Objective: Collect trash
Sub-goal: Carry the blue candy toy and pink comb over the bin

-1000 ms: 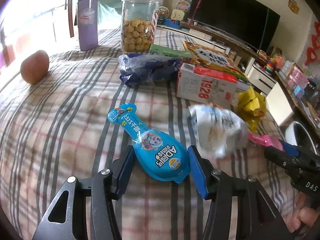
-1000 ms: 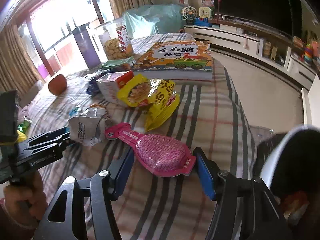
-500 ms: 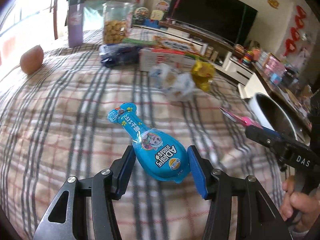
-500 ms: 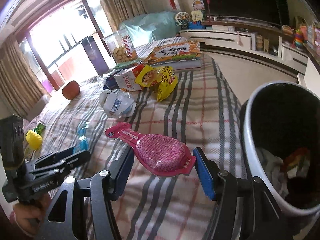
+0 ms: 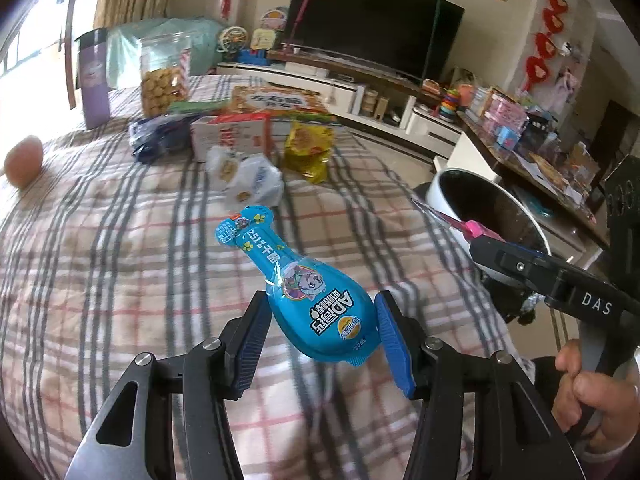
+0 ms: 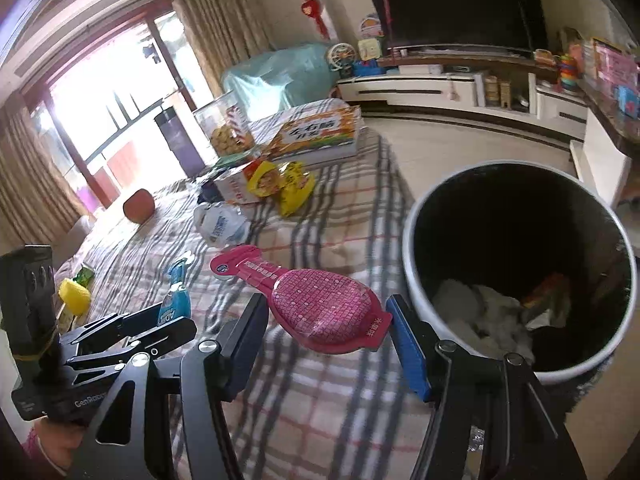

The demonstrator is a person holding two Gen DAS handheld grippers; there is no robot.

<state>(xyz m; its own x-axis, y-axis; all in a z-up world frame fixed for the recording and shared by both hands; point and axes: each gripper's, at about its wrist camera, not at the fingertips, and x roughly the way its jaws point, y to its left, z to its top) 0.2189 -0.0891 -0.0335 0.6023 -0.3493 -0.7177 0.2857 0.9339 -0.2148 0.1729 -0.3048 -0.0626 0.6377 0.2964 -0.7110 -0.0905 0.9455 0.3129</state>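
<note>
We grip a blue packet (image 5: pixel 316 304) in the left hand-held gripper (image 5: pixel 324 340) and a pink packet (image 6: pixel 320 304) in the right hand-held gripper (image 6: pixel 328 340), just beside the bin (image 6: pixel 408 248). Released short of its rim, either could drop onto the plaid cloth (image 6: pixel 328 408).

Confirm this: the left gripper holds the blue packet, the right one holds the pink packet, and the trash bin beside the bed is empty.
Not empty. The right wrist view shows the trash bin already holding white crumpled waste and an orange wrapper. The left gripper holds the blue packet; the right gripper holds the pink packet.
</note>
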